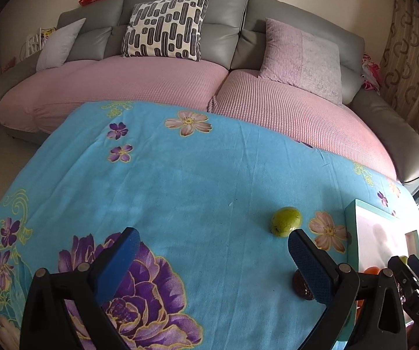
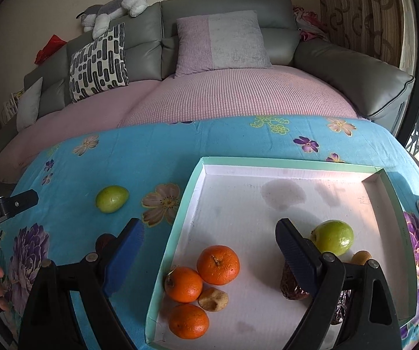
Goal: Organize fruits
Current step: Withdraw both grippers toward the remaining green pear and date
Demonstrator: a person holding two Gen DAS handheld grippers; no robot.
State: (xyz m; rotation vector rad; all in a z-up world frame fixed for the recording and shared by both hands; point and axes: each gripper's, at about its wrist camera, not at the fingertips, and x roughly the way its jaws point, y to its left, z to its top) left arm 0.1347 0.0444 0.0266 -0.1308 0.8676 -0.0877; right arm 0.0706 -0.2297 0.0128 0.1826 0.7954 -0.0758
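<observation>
Floral blue cloth (image 2: 151, 151) covered the table, grey sofa behind. White tray (image 2: 267, 162) held three oranges (image 2: 217, 264), one green fruit (image 2: 333, 236), a dark date-like piece (image 2: 289, 287) and a small brownish one (image 2: 213, 299). Outside it: a second green fruit (image 1: 285, 221) and a dark fruit (image 1: 301, 287) on the cloth. My left gripper (image 1: 214, 265) and right gripper (image 2: 209, 255) both stood apart, empty. Sorting looked roughly two-thirds done; next I judged the left one should lower over the near dark fruit and close gently.
</observation>
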